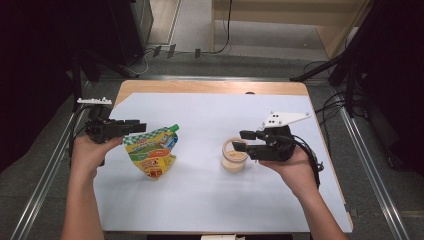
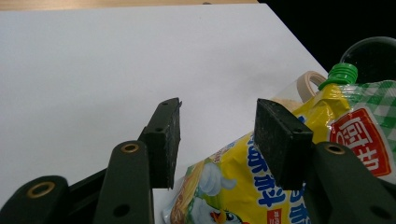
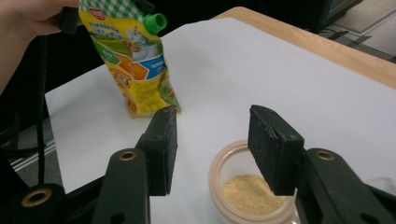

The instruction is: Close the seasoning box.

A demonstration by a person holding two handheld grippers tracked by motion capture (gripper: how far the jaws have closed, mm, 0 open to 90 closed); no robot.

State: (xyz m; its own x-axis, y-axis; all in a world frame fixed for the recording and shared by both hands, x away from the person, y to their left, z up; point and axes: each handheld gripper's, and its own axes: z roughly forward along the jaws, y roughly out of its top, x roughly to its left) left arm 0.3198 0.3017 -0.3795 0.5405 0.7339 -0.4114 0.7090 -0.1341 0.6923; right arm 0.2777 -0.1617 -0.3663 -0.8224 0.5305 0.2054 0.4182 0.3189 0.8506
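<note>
Hovering over a pouch and a jar, both grippers spread wide with nothing in hand.

The left gripper (image 1: pixel 134 126) sits at the top edge of the yellow pouch (image 1: pixel 151 152), jaws parted with nothing between them; the pouch stands tilted on the white surface (image 1: pixel 200 200), green cap (image 2: pixel 343 74) up and to the right in the high view. Over to the right, the right gripper (image 1: pixel 242 140) hangs above the small open jar (image 1: pixel 234 156), jaws apart and empty, and pale powder (image 3: pixel 252 193) lies in the bottom of that jar. Pouch and jar stand well apart.
</note>
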